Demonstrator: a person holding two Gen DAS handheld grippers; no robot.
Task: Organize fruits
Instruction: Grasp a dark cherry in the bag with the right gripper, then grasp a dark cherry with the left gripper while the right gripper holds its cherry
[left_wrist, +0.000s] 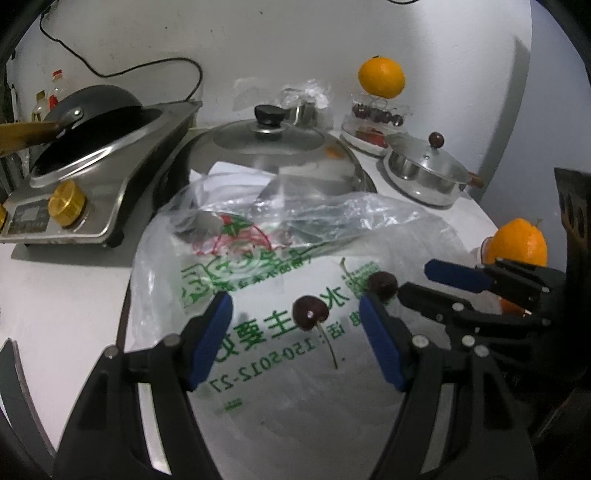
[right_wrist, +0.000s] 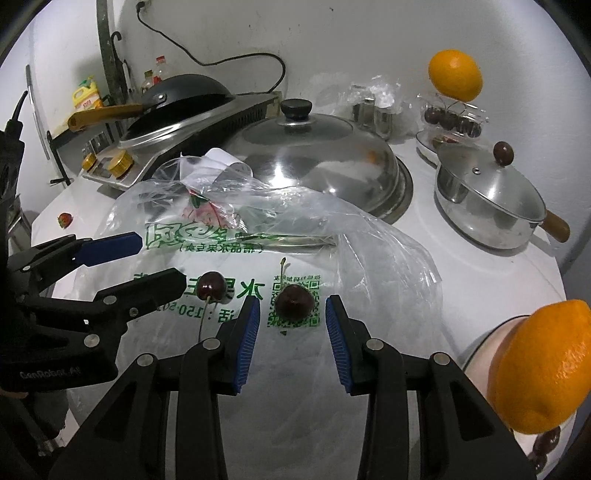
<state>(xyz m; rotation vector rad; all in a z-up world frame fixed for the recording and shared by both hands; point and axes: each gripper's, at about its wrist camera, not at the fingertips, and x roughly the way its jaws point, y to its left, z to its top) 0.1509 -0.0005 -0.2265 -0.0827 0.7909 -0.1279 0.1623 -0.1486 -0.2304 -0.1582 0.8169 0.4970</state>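
Hovering low over a plastic bag (right_wrist: 258, 354) spread flat on the white counter (right_wrist: 480, 280), 2 hand-held tools each frame 1 dark cherry. The right tool (right_wrist: 291, 328) is released, its blue-padded fingers spread apart, with a cherry (right_wrist: 294, 301) lying just ahead of the gap and between the fingertips, touching neither pad. Its stem points away from the tool.

The left tool (left_wrist: 295, 325) is also released, opened wider. A second cherry (left_wrist: 309, 312) lies between its fingertips, the stem trailing back toward the tool. In the left wrist view the right tool's cherry sits just beyond the left tool's right-hand fingertip, so the 2 tools work close together, side by side.

Farther out, beyond both tools, stand a large domed metal lid (right_wrist: 314, 158), a small lidded saucepan (right_wrist: 487, 199) to the right, and a stovetop with a dark wok (right_wrist: 184, 92) to the left. At the far right a clear container of cherries (right_wrist: 452, 118) carries an orange (right_wrist: 455, 75) on top. Another orange (right_wrist: 543, 365) sits close beside the right tool, on its right.

The step in hand looks like picking loose cherries off the bag. The next move likely calls for easing each tool forward and closing gently on the small, round fruit, which could roll or bruise.
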